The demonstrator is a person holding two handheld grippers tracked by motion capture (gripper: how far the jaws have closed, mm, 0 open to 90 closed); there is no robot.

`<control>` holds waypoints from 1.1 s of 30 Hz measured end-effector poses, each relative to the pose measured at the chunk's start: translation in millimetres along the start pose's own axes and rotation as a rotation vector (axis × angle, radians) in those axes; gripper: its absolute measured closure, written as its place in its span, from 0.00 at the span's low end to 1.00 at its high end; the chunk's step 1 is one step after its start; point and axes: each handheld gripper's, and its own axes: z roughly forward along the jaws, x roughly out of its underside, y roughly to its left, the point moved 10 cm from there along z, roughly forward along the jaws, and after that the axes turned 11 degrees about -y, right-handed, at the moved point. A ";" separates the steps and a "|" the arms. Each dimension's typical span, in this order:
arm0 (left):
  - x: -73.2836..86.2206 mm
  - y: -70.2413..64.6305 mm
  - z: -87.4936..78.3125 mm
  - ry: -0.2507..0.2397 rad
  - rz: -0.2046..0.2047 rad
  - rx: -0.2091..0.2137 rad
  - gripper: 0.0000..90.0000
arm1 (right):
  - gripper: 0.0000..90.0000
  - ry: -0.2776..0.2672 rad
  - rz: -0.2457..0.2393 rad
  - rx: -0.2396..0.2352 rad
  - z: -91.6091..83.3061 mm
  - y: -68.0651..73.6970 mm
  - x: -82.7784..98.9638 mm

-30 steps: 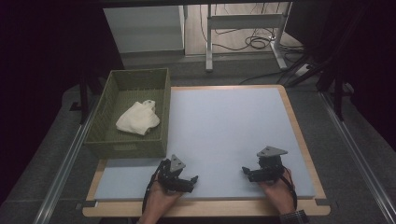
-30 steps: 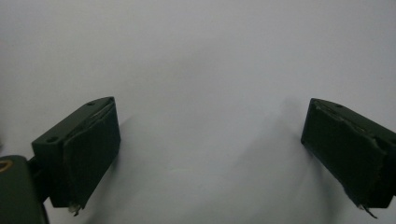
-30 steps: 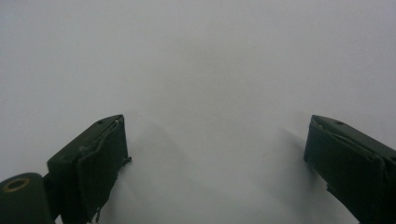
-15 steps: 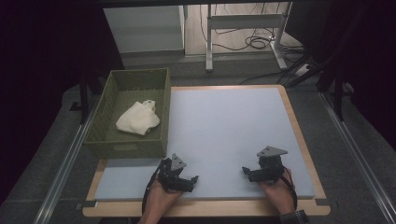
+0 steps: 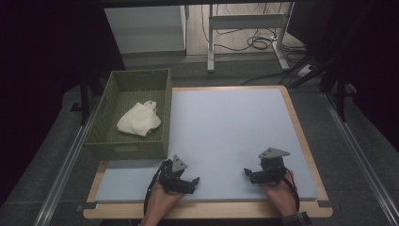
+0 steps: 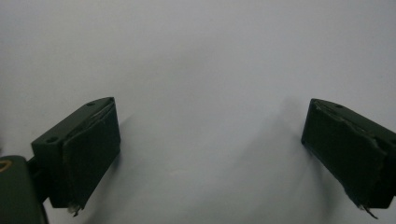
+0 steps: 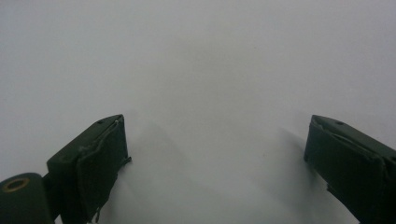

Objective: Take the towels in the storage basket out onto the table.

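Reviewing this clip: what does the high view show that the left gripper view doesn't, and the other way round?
High view alone: the green basket at the table's left edge with a white cloth lying in it, both hands, the right gripper, and the floor and desk legs beyond. Left gripper view alone: a close look at the left gripper, its two black jaws spread wide with nothing between them, and frayed pads. Both share: the left gripper and the pale blue mat it hovers over or rests on.
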 end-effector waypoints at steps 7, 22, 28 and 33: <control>-7.9 -3.1 -5.1 -0.013 -0.031 0.038 0.08 | 0.07 0.000 -0.003 0.001 -0.1 -0.1 0.0; -54.6 -13.3 -14.4 -0.015 0.018 0.135 0.09 | 0.07 0.000 -0.004 0.000 -0.3 0.3 0.0; -72.8 -10.4 -11.8 0.001 0.023 0.160 0.09 | 0.07 -0.001 -0.004 -0.001 -0.3 0.3 0.0; -85.8 -5.4 -8.9 0.023 0.012 0.192 0.09 | 0.07 -0.001 -0.006 -0.001 -0.2 0.3 0.0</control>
